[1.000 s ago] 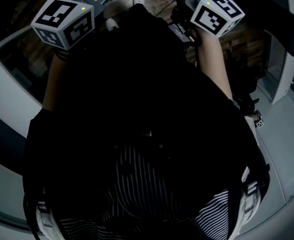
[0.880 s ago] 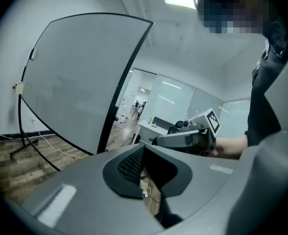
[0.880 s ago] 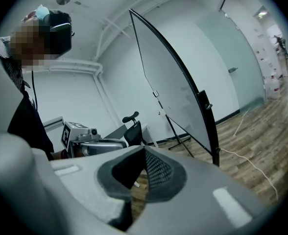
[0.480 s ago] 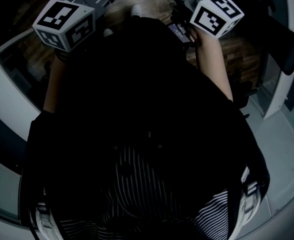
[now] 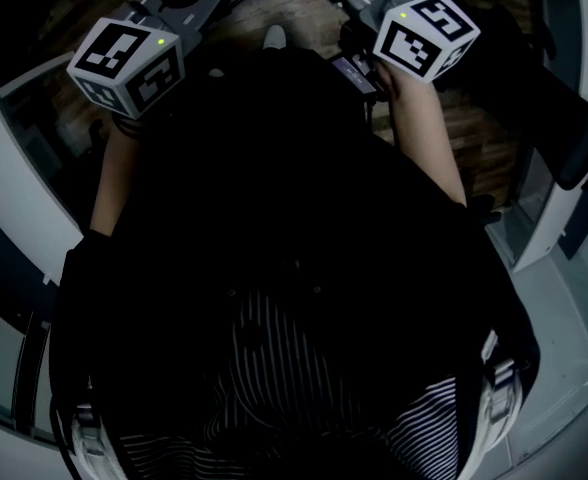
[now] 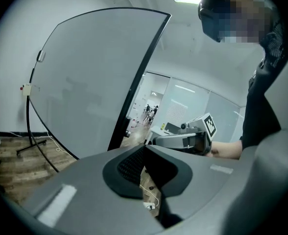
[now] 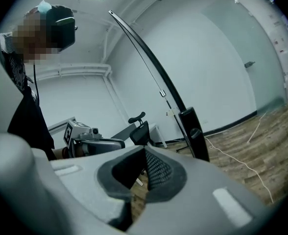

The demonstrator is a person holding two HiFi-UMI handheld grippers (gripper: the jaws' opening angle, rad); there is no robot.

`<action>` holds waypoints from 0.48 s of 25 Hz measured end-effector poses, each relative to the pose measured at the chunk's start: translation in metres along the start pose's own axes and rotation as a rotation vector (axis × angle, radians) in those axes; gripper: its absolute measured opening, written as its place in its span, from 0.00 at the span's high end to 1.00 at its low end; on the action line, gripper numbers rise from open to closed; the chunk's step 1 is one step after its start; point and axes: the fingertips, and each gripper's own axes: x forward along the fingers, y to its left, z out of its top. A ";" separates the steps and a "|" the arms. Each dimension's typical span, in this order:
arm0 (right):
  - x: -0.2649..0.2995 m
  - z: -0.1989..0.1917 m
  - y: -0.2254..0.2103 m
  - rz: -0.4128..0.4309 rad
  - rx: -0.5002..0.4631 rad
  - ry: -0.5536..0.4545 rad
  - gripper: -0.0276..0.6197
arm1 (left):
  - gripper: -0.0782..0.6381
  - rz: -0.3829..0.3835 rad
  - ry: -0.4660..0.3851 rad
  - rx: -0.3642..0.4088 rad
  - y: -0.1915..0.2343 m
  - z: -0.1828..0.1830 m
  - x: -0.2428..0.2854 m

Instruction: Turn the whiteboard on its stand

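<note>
Now | left gripper (image 6: 144, 150): jaws together, empty | right gripper (image 7: 144, 152): jaws together, empty | whiteboard (image 6: 95, 77): upright, touching neither.

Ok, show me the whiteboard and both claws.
whiteboard (image 6: 95, 82): left gripper view, middle of its face.
left claw (image 6: 145, 147): left gripper view, where tips meet.
right claw (image 7: 145, 149): right gripper view, where tips meet.

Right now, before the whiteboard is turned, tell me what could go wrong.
1. The left gripper and the right gripper are both shut and empty. Pushing the whiteboard with closed jaws could let them slip off its frame.
2. A white cable lies on the floor beside the stand post. It might snag the stand or trip the person.
</note>
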 end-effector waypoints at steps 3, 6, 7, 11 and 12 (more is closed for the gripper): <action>0.002 -0.002 -0.007 0.010 -0.002 0.000 0.96 | 0.89 0.013 -0.031 -0.075 0.011 -0.001 -0.002; -0.004 0.003 -0.020 0.025 -0.046 -0.001 0.96 | 0.88 0.024 -0.043 -0.108 0.011 0.001 0.013; -0.006 0.003 -0.026 0.027 -0.055 0.003 0.96 | 0.88 0.027 -0.037 -0.109 0.009 0.001 0.019; -0.014 0.008 -0.041 0.030 -0.040 -0.021 0.96 | 0.88 0.011 -0.014 -0.127 -0.004 -0.003 0.034; -0.015 0.009 -0.043 0.024 -0.037 -0.025 0.96 | 0.88 0.003 -0.010 -0.133 -0.007 -0.004 0.036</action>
